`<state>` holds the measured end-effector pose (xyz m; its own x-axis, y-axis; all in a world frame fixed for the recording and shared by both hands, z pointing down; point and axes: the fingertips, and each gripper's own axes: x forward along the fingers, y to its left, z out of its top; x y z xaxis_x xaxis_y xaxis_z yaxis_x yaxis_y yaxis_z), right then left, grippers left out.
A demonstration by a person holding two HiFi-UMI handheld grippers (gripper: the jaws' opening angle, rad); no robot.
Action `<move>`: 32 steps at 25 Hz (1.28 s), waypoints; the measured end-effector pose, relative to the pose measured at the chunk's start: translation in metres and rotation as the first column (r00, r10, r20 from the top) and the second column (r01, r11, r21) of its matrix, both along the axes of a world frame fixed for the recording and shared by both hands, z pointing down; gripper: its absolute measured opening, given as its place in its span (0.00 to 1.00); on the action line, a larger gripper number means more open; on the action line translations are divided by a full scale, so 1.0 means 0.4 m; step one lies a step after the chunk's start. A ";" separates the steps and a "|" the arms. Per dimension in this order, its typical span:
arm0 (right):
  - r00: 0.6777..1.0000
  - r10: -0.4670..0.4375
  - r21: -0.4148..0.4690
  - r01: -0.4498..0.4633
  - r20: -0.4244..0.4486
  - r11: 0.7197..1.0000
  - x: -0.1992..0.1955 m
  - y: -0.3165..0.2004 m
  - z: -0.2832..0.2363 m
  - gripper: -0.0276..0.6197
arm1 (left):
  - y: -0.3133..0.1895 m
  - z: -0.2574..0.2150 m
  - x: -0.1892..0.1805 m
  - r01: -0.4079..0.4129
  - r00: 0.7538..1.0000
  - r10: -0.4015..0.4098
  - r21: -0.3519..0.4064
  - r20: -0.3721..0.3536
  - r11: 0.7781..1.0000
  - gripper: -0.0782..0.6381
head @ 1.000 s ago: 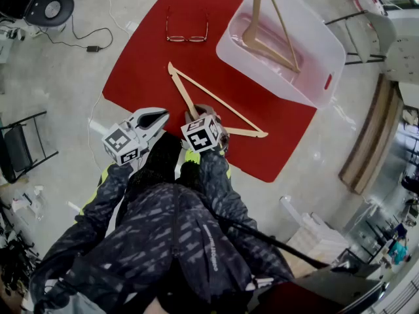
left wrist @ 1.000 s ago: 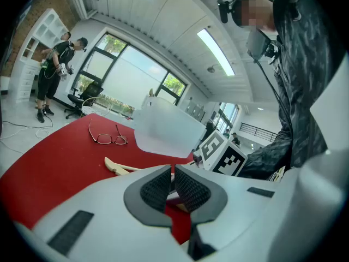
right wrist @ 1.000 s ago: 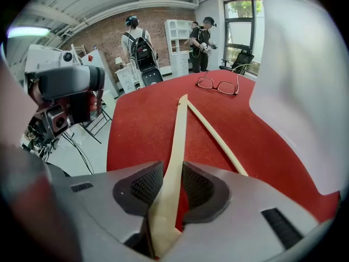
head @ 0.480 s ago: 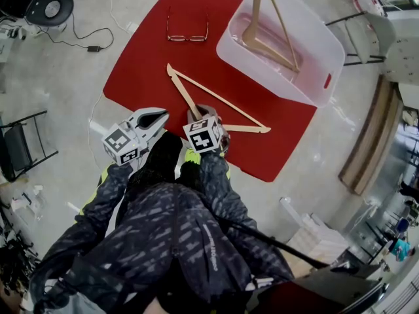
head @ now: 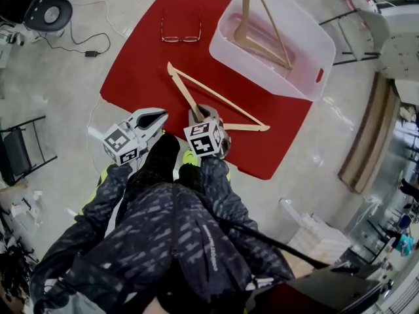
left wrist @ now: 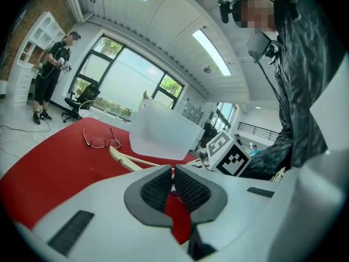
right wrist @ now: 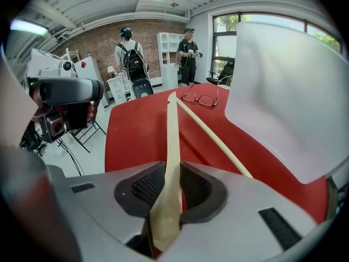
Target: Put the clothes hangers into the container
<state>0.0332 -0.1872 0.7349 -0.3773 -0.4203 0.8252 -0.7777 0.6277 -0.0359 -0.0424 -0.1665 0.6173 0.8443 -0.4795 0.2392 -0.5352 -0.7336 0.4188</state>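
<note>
Right gripper (right wrist: 172, 171): jaws have just been closing and now clamp one arm of the wooden hanger (right wrist: 171, 124).
Wooden hanger: reaches ahead over the red mat (head: 141, 64), short of the container (head: 325, 52).
Container: second hanger (head: 245, 12) stands inside.
Left gripper (left wrist: 172, 174): pads together, empty, beside the right.

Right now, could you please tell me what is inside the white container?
One wooden hanger stands tilted inside the white container, its long bar lowest. Nothing else shows inside. The hanger's upper end runs out of the head view, so its hook cannot be seen.
</note>
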 end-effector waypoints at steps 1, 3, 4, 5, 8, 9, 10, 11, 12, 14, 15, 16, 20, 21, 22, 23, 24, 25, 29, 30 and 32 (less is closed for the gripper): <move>1.000 0.002 0.011 -0.003 0.003 1.000 0.003 -0.001 -0.009 0.18 | 0.001 -0.005 0.006 -0.001 1.000 0.001 0.005 -0.002 1.000 0.13; 1.000 0.009 0.033 -0.009 0.010 0.999 0.008 -0.002 -0.027 0.18 | 0.005 -0.016 0.017 -0.004 1.000 0.004 0.014 -0.004 1.000 0.13; 1.000 0.012 0.046 -0.012 0.012 0.999 0.011 -0.002 -0.037 0.18 | 0.007 -0.022 0.023 -0.006 1.000 0.006 0.018 -0.004 1.000 0.13; 1.000 0.014 0.060 -0.015 0.014 0.998 0.015 -0.003 -0.047 0.18 | 0.010 -0.027 0.029 -0.009 1.000 0.009 0.023 -0.004 1.000 0.13; 1.000 0.021 0.103 -0.022 0.012 0.994 0.032 -0.003 -0.073 0.18 | 0.023 -0.040 0.046 -0.017 1.000 0.017 0.036 -0.001 0.999 0.13; 1.000 0.022 0.117 -0.024 0.012 0.993 0.038 -0.002 -0.082 0.18 | 0.028 -0.044 0.052 -0.019 1.000 0.019 0.040 0.001 0.999 0.13; 1.000 0.023 0.129 -0.024 0.011 0.991 0.044 0.000 -0.091 0.18 | 0.034 -0.048 0.058 -0.021 1.000 0.021 0.043 0.003 0.999 0.13; 1.000 0.023 0.140 -0.025 0.010 0.990 0.048 0.003 -0.100 0.18 | 0.040 -0.051 0.062 -0.022 1.000 0.021 0.047 0.005 0.999 0.13; 1.000 0.024 0.150 -0.026 0.010 0.988 0.053 0.006 -0.109 0.18 | 0.046 -0.055 0.068 -0.022 1.000 0.022 0.050 0.005 0.998 0.13; 1.000 0.026 0.173 -0.028 0.010 0.985 0.062 0.013 -0.129 0.18 | 0.058 -0.067 0.080 -0.024 1.000 0.024 0.058 0.001 0.998 0.13; 1.000 0.027 0.185 -0.029 0.012 0.982 0.065 0.016 -0.142 0.18 | 0.063 -0.075 0.087 -0.025 1.000 0.025 0.062 -0.001 0.998 0.13; 0.999 0.029 0.197 -0.031 0.016 0.980 0.069 0.019 -0.154 0.18 | 0.069 -0.083 0.095 -0.026 1.000 0.027 0.067 -0.003 0.997 0.13; 0.999 0.032 0.240 -0.036 0.021 0.970 0.094 0.038 -0.196 0.18 | 0.092 -0.116 0.130 -0.029 0.999 0.030 0.093 -0.011 0.995 0.13; 0.999 0.034 0.254 -0.038 0.020 0.967 0.101 0.042 -0.207 0.18 | 0.098 -0.123 0.136 -0.031 0.999 0.032 0.102 -0.011 0.994 0.13; 0.999 0.036 0.267 -0.040 0.020 0.963 0.107 0.045 -0.217 0.18 | 0.104 -0.129 0.141 -0.031 0.999 0.033 0.110 -0.009 0.993 0.13; 0.999 0.038 0.280 -0.042 0.020 0.959 0.113 0.048 -0.227 0.18 | 0.109 -0.134 0.145 -0.030 0.999 0.031 0.116 -0.008 0.993 0.13; 0.999 0.039 0.294 -0.044 0.022 0.955 0.119 0.050 -0.237 0.18 | 0.115 -0.139 0.147 -0.027 1.000 0.028 0.121 -0.007 0.992 0.13; 0.999 0.040 0.306 -0.045 0.023 0.951 0.125 0.054 -0.247 0.18 | 0.120 -0.143 0.148 -0.021 1.000 0.022 0.125 -0.006 0.992 0.13; 0.999 0.044 0.354 -0.051 0.027 0.934 0.153 0.065 -0.288 0.18 | 0.139 -0.160 0.162 -0.009 1.000 0.010 0.140 -0.002 0.990 0.13; 0.999 0.043 0.362 -0.050 0.026 0.931 0.160 0.070 -0.296 0.18 | 0.145 -0.164 0.167 -0.009 1.000 0.009 0.145 0.000 0.989 0.13; 0.999 0.041 0.375 -0.047 0.025 0.926 0.172 0.081 -0.311 0.18 | 0.155 -0.174 0.179 -0.006 1.000 0.006 0.157 0.003 0.988 0.13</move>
<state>0.1022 -0.1550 0.6104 -0.3635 -0.7149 0.5974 -0.8060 0.5628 0.1831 0.0293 -0.1046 0.5478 0.8468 -0.5062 0.1634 -0.5316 -0.7932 0.2972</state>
